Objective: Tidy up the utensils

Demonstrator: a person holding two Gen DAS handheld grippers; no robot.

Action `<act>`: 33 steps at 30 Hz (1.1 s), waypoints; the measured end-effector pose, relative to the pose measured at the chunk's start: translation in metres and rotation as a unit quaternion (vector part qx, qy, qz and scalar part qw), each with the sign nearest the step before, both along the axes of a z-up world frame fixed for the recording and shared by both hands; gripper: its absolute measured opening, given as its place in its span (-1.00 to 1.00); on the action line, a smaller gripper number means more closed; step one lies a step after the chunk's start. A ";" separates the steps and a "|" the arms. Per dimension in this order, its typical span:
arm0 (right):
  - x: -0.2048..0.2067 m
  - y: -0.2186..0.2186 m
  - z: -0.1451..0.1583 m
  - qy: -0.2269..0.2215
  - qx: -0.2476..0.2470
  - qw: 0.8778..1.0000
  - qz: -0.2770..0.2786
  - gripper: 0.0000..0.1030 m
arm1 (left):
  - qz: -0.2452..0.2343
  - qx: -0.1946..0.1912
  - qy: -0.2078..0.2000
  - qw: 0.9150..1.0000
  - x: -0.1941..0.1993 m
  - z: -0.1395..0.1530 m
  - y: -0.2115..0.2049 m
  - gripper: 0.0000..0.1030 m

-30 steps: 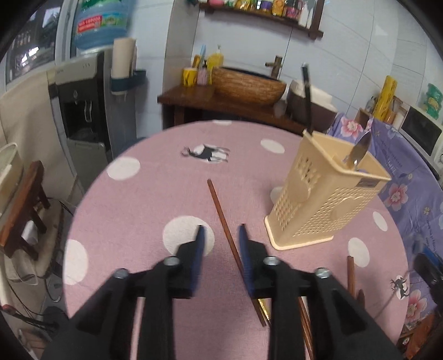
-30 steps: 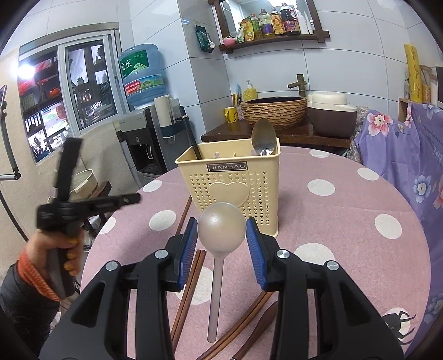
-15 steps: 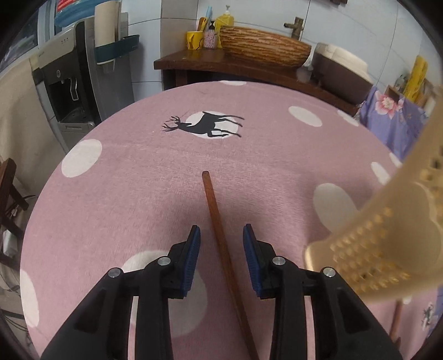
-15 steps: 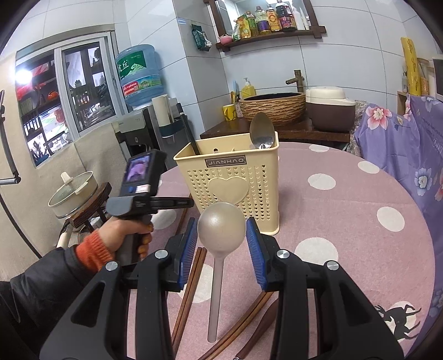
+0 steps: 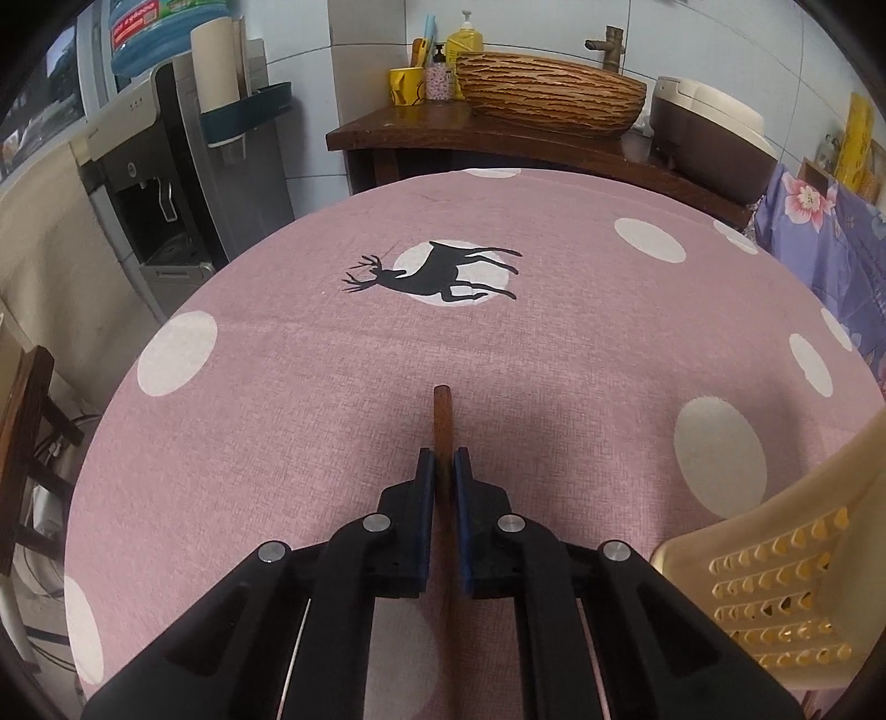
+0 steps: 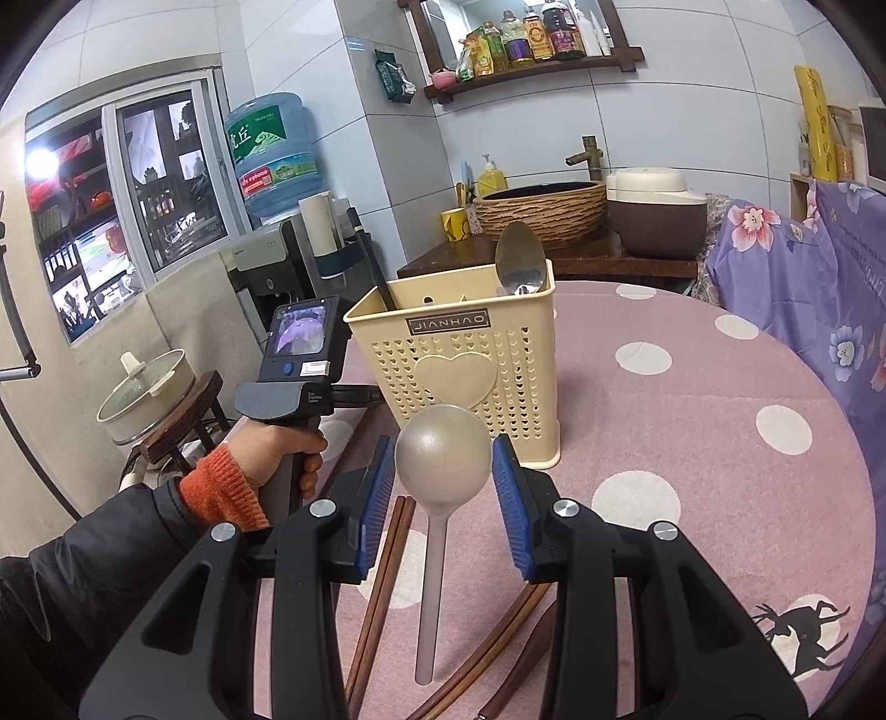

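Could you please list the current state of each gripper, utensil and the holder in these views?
left gripper: shut on a brown chopstick.
right gripper: open, its fingers either side of the grey ladle.
utensil holder: upright, holding a metal spoon.
chopstick pair: lying flat.

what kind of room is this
Most likely a home kitchen or dining corner: a round table in a pink dotted cloth, a water dispenser, a rice cooker by a basin, and a shelf of bottles.

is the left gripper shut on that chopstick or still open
Shut: the left gripper has both blue pads pressed against the chopstick, which lies between them on the table.
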State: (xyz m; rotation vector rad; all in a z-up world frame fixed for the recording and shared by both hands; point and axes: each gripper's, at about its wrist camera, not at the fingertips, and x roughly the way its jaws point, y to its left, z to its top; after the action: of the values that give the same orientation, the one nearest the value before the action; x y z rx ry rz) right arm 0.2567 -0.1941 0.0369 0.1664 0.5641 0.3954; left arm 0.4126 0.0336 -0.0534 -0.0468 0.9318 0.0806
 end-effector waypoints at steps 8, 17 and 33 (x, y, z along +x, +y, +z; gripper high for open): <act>0.000 -0.006 -0.002 0.006 0.021 1.000 -0.002 -0.28 | -0.024 -0.062 -0.071 0.995 -0.054 0.050 0.015 -0.84; -0.010 -0.007 0.003 -0.005 0.023 1.000 0.001 -0.28 | -0.058 -0.099 -0.204 0.972 -0.174 0.133 0.036 -0.84; -0.021 0.000 0.014 -0.027 0.009 1.000 0.009 -0.28 | -0.073 -0.121 -0.258 0.956 -0.223 0.155 0.036 -0.85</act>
State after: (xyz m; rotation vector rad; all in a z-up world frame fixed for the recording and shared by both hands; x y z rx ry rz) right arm 0.2354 -0.1936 0.0510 0.1672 0.5101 0.4217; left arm 0.1893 0.0693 0.1014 -0.2154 0.4142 -0.1780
